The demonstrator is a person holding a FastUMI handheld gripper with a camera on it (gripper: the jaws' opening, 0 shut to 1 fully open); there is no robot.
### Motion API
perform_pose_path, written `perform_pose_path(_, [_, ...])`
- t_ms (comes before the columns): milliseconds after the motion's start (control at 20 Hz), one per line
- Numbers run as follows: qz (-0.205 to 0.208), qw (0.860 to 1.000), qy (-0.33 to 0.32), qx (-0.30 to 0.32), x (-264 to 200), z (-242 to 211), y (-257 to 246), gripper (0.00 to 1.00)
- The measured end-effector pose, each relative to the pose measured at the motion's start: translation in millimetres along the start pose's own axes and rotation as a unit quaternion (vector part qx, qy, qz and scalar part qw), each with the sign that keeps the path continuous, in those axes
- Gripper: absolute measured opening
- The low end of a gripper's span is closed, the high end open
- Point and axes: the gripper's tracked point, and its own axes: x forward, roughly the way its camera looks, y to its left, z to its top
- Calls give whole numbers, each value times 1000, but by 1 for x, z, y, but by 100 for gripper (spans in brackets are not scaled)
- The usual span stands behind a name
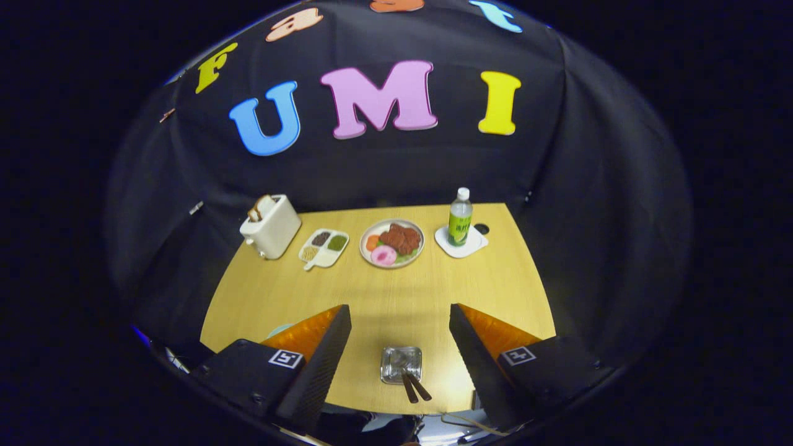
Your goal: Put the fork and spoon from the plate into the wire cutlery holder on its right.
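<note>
Far across the pale wooden tabletop [384, 297] I see a cream-white toaster [271, 226] with a slice of browned bread [259, 206] standing in its slot. Just beside it sits a white divided dish [324, 248] with dark, green and pale fillings. Next along is a round plate of food [392, 243], reddish-brown pieces with something orange and something pink. Further over, a clear plastic bottle with a green label [460, 218] stands upright on a white square coaster [461, 242].

Riding high on the gripper [399, 347], the camera looks forward and down along its wide-apart fingers, across the bench [384, 297] to the booth wall.
</note>
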Motion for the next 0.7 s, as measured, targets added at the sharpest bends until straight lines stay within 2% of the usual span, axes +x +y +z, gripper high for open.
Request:
perform_pose_path(200, [-16,993,-117,-17,-32,36,12,99])
perform_pose_path(350, [-25,978,-201,-43,-60,60,26,99])
perform_pose_path(500, [-17,965,-259,-32,-89,71,48,99])
perform_pose_path(700, [-31,944,-328,-30,-116,83,61,99])
